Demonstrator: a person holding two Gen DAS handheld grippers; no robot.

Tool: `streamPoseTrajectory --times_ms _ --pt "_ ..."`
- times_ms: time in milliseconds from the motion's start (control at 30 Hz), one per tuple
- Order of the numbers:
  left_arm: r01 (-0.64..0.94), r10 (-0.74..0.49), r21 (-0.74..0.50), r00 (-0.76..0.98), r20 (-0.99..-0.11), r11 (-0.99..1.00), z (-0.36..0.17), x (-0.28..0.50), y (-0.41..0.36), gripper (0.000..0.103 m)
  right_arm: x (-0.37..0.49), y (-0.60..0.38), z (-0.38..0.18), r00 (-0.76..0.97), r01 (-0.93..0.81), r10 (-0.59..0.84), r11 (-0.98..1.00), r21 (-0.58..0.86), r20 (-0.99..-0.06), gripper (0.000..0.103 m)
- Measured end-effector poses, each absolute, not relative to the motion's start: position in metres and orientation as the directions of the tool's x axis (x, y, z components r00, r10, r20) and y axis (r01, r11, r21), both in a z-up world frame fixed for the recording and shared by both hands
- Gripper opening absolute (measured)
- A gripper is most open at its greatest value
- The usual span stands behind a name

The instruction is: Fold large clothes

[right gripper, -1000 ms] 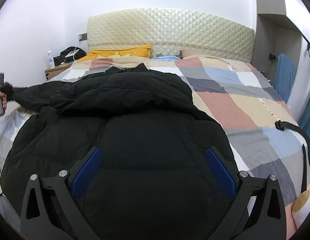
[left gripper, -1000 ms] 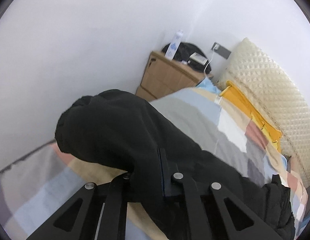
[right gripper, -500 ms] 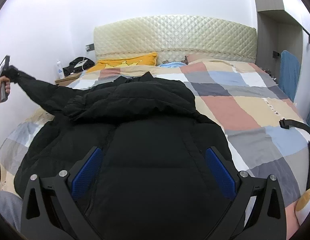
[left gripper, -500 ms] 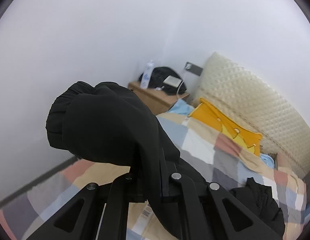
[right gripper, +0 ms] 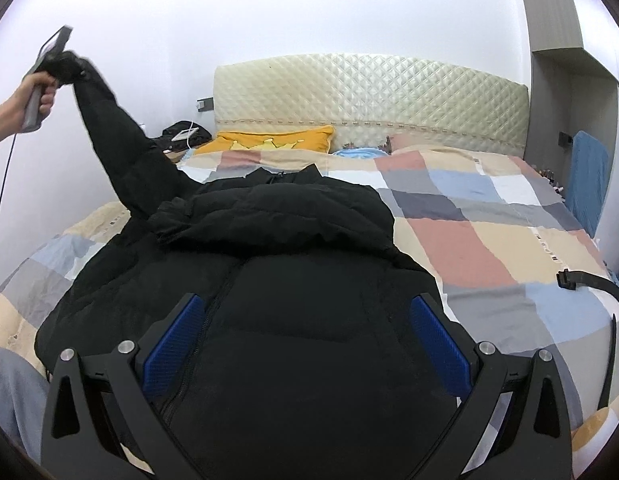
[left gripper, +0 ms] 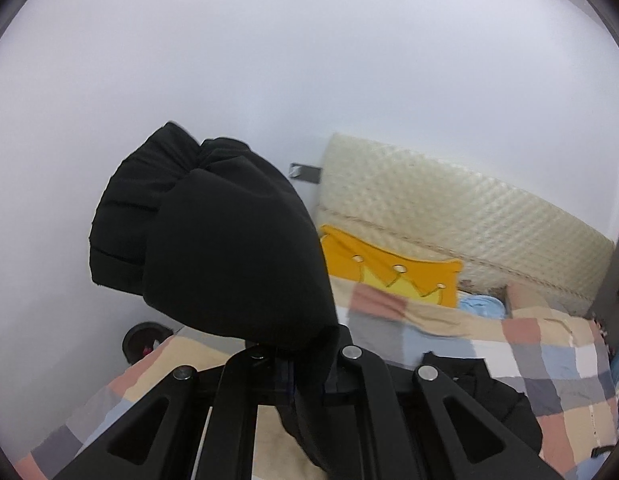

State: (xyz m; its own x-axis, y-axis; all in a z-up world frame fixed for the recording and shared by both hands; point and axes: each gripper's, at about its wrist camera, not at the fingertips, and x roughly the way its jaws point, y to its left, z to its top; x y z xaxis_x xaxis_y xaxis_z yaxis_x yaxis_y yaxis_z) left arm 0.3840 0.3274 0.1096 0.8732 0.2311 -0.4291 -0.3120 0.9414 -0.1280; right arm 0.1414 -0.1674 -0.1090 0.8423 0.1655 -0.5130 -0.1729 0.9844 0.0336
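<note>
We are gripping the cuff end of the black puffer jacket's sleeve (left gripper: 229,240) in the left gripper (left gripper: 293,364), its jaws clamped tight on the fabric; the bunched, ribbed cuff is bulging above the fingers. In the right wrist view that sleeve (right gripper: 121,152) is stretching taut and slanting up from the shoulder to the left hand (right gripper: 25,104), clear of the bed. The right gripper (right gripper: 305,340) is hovering with jaws spread wide over the jacket's lower body, blue pads (right gripper: 173,344) apart and pinching nothing. The jacket (right gripper: 293,248) is lying front-up, zipped, hood crumpled across the chest, along the left half of the patchwork bedspread (right gripper: 489,240), collar pointing toward the headboard (right gripper: 369,92) and the yellow pillow (right gripper: 277,142).
</note>
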Motion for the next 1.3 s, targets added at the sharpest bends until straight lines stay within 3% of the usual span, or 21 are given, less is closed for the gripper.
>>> streamPoseTrajectory --times_ms 267,600,900,1200,1300 --pt "-0.181 0.125 -0.101 0.904 -0.41 0.978 0.126 0.39 0.21 0.006 0.137 -0.191 -0.099 0.871 -0.144 0.152 0.988 0.051 -0.467 0.102" --pt "0.003 -0.05 -0.104 0.892 -0.449 0.995 0.089 0.416 0.073 0.006 0.146 -0.224 -0.087 0.887 -0.151 0.169 0.986 0.077 -0.43 0.102" --pt "0.123 -0.182 -0.142 0.817 -0.547 0.982 -0.002 0.42 -0.035 0.006 0.155 -0.268 -0.088 0.887 -0.122 0.219 0.96 0.251 -0.406 0.102" --pt "0.133 -0.082 0.031 0.762 -0.643 0.991 -0.134 0.436 -0.141 0.006 0.166 -0.277 -0.105 0.871 -0.122 0.244 0.948 0.294 -0.427 0.102" --pt "0.132 -0.053 0.078 0.774 -0.631 0.988 -0.166 0.435 -0.162 0.007 0.17 -0.282 -0.111 0.865 -0.112 0.243 0.947 0.302 -0.439 0.103"
